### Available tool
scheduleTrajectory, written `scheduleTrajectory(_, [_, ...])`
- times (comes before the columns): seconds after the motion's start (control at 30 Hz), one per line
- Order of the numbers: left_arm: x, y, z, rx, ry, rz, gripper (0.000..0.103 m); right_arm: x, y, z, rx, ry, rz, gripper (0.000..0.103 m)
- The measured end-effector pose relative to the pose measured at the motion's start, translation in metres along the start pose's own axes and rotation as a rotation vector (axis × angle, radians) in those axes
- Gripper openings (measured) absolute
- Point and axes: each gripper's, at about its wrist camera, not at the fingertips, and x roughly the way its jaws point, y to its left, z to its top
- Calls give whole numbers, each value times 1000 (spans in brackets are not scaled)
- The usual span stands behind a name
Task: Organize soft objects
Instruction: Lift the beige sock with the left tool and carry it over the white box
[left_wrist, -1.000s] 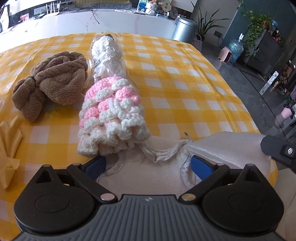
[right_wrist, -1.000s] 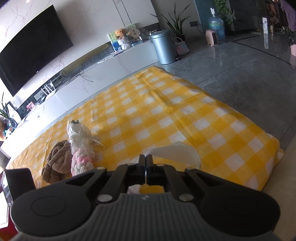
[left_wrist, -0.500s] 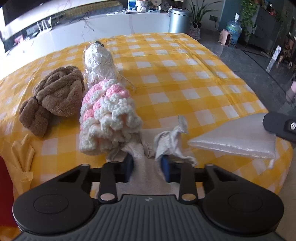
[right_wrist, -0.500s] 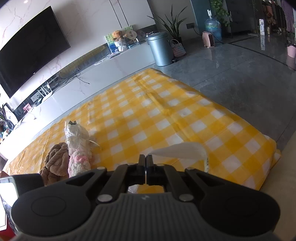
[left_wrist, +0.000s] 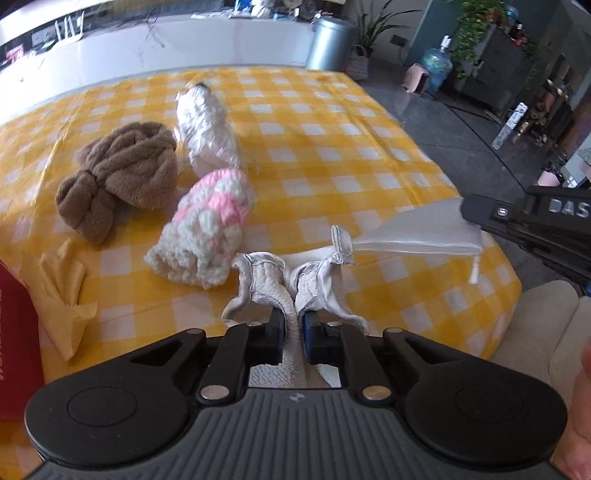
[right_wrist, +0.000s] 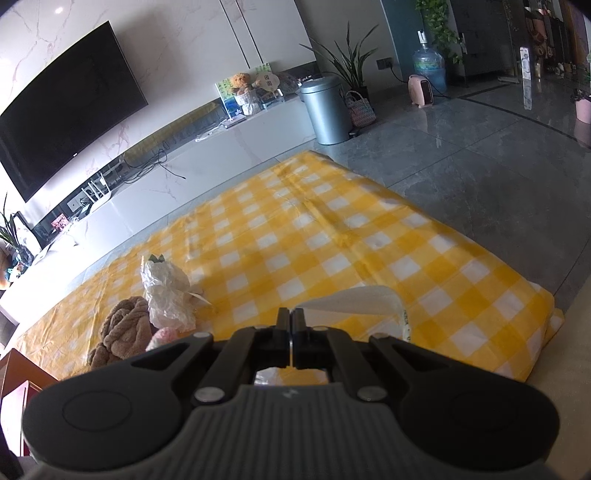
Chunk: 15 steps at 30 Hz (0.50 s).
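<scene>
Soft objects lie on the yellow-checked surface (left_wrist: 332, 155); a white bag (left_wrist: 417, 232) is stretched above its near edge between both tongs; beyond it lie a brown plush bundle (left_wrist: 118, 177), a plastic-wrapped white item (left_wrist: 207, 133) and a pink-and-white crochet piece (left_wrist: 207, 236); left tongs (left_wrist: 294, 326) are closing, the bag's gathered mouth pinched between them; right tongs (right_wrist: 291, 332) are together, clamped on its other end.

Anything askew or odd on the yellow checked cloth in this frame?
Only the white bag: stretched in the air between both grippers, its mouth bunched in the closing left gripper. The brown towel and pink-white knit lie undisturbed.
</scene>
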Motion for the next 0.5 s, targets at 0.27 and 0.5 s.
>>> scheduleTrajectory(0.27, [-87, -4, 12, 46, -199, -97, 12, -15, 1, 6, 73, -55, 106, 0])
scheduleTrajectory(0.5, [-163, 36, 27, 11, -325, -160, 12, -36, 28, 13, 50, -114, 241, 0])
